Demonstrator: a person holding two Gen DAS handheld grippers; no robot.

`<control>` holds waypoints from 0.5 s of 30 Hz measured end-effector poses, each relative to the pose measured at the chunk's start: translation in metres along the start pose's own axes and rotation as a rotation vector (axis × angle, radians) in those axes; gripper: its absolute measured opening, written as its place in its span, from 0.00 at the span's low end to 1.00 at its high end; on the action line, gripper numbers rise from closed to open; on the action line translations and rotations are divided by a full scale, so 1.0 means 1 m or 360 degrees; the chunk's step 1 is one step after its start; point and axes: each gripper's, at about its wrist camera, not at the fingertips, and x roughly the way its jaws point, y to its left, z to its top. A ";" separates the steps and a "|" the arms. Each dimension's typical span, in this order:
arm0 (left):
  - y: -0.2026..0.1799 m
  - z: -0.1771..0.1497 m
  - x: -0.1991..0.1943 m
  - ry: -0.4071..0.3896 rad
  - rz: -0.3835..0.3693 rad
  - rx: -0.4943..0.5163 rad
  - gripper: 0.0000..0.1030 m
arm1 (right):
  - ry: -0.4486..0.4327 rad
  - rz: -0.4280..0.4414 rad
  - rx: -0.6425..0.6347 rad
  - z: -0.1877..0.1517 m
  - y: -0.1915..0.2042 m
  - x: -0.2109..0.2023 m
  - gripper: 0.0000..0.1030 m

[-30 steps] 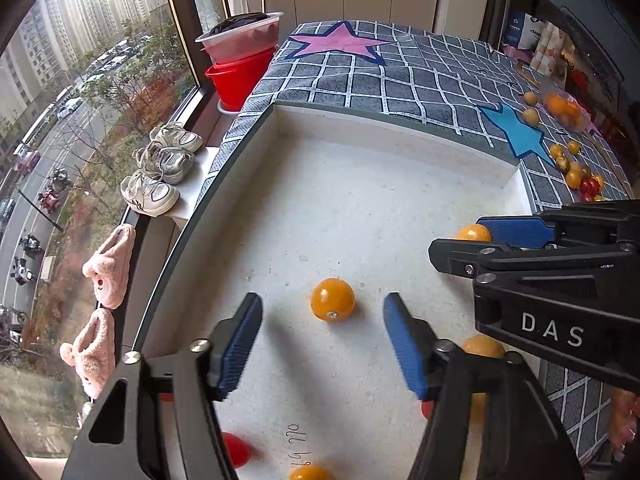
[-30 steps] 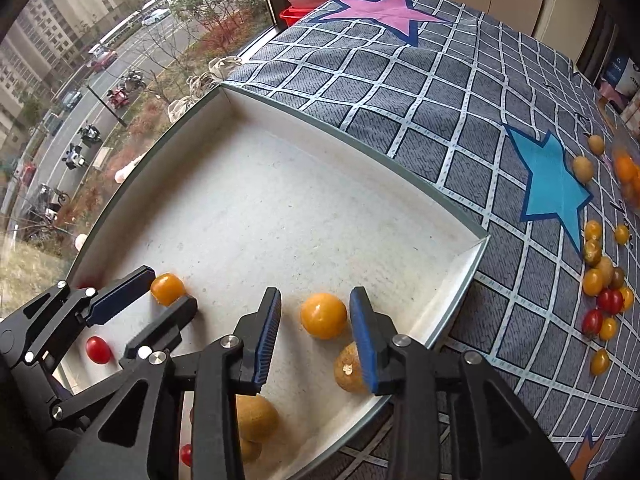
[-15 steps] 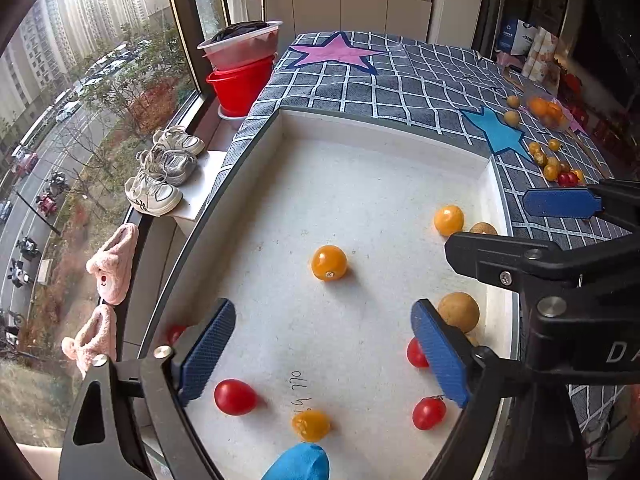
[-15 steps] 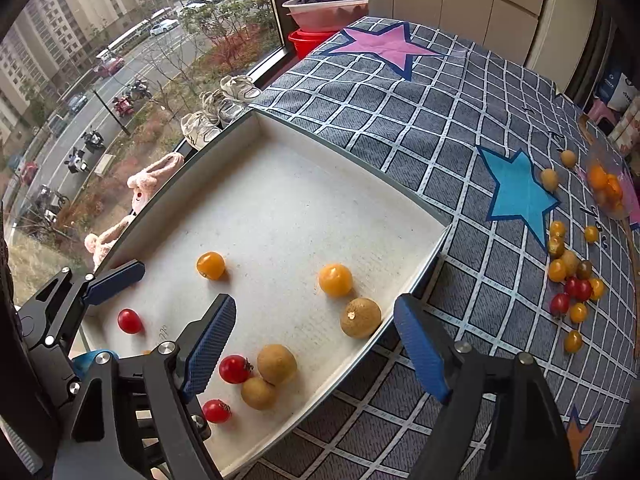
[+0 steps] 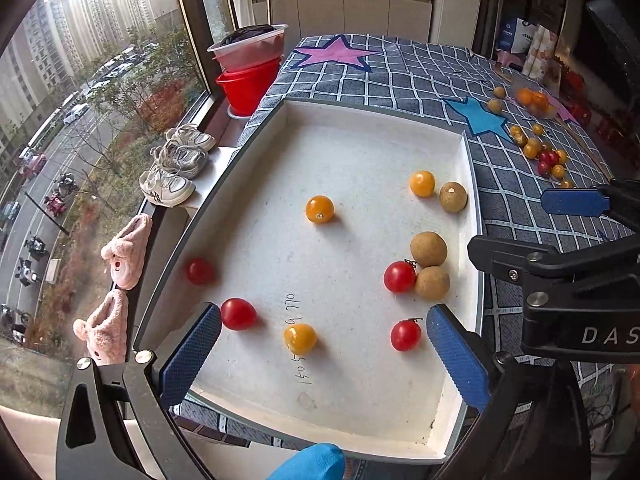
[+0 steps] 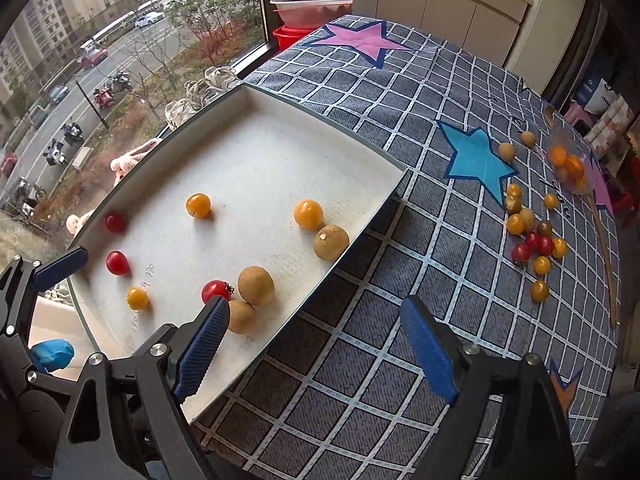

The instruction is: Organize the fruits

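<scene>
A white tray (image 5: pixel 360 144) on the checked cloth holds several fruits: orange tomatoes (image 5: pixel 319 209), red tomatoes (image 5: pixel 399 276) and brown longans (image 5: pixel 428 249). It also shows in the right wrist view (image 6: pixel 260 148). My left gripper (image 5: pixel 324 354) is open and empty above the tray's near end. My right gripper (image 6: pixel 316 344) is open and empty over the tray's right rim and the cloth. A loose pile of small fruits (image 6: pixel 534 236) lies on the cloth at the right.
A clear bag of oranges (image 6: pixel 568 166) lies at the far right. Red and pink tubs (image 5: pixel 250 66) stand by the window. Shoes (image 5: pixel 176 168) and pink slippers (image 5: pixel 124 252) lie on the ledge at the left. The right gripper's body (image 5: pixel 576 280) is beside the tray.
Both grippers have opened wide and pulled back and up from the tray. The orange tomatoes that sat between their fingers now lie free on the tray floor.
</scene>
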 end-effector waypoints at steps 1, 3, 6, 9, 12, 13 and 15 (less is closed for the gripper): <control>0.000 -0.003 -0.001 0.0015 -0.0017 -0.0006 1.00 | 0.0002 0.0001 -0.0001 -0.003 0.001 -0.001 0.87; 0.001 -0.009 -0.001 0.0053 -0.0052 -0.0036 1.00 | 0.0001 0.0007 0.0000 -0.007 0.002 -0.002 0.87; 0.003 -0.015 -0.002 0.0084 -0.0067 -0.0079 1.00 | -0.0001 0.0006 0.0000 -0.014 0.005 -0.005 0.87; 0.001 -0.020 -0.007 0.0065 -0.0029 -0.0074 1.00 | -0.0008 0.0000 -0.0019 -0.019 0.009 -0.008 0.87; -0.003 -0.024 -0.014 0.0031 0.0030 -0.0022 1.00 | -0.0018 -0.0008 -0.0045 -0.025 0.013 -0.011 0.87; -0.004 -0.025 -0.016 0.0019 0.0045 -0.0006 1.00 | -0.0022 -0.0007 -0.0050 -0.026 0.014 -0.013 0.87; -0.005 -0.026 -0.020 0.0005 0.0053 0.0008 1.00 | -0.0029 0.0003 -0.0053 -0.027 0.016 -0.015 0.87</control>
